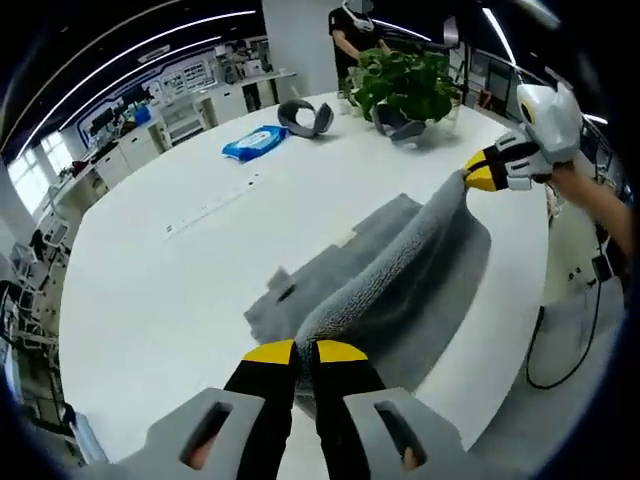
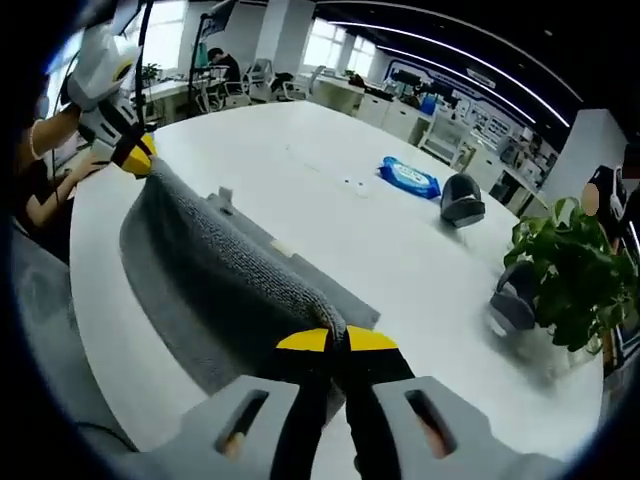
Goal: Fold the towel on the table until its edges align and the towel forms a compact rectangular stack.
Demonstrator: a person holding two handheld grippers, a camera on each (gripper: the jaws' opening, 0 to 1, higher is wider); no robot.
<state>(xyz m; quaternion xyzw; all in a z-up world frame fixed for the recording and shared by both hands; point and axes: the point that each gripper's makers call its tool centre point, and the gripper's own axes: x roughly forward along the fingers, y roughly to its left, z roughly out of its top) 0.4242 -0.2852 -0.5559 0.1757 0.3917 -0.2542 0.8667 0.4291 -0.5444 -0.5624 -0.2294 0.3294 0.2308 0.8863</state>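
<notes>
Both the left gripper (image 1: 306, 352) and the right gripper (image 2: 337, 342) pinch the grey towel (image 1: 400, 270) closed, lifting its edge above the white table (image 1: 180, 290).

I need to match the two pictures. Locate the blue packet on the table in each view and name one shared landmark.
Left gripper view: the blue packet lies on the white table, upper left of centre, beyond the grey towel.
Right gripper view: the blue packet lies upper right of centre, beyond the towel.
Shared landmark: the potted plant, near the table's far edge.
</notes>
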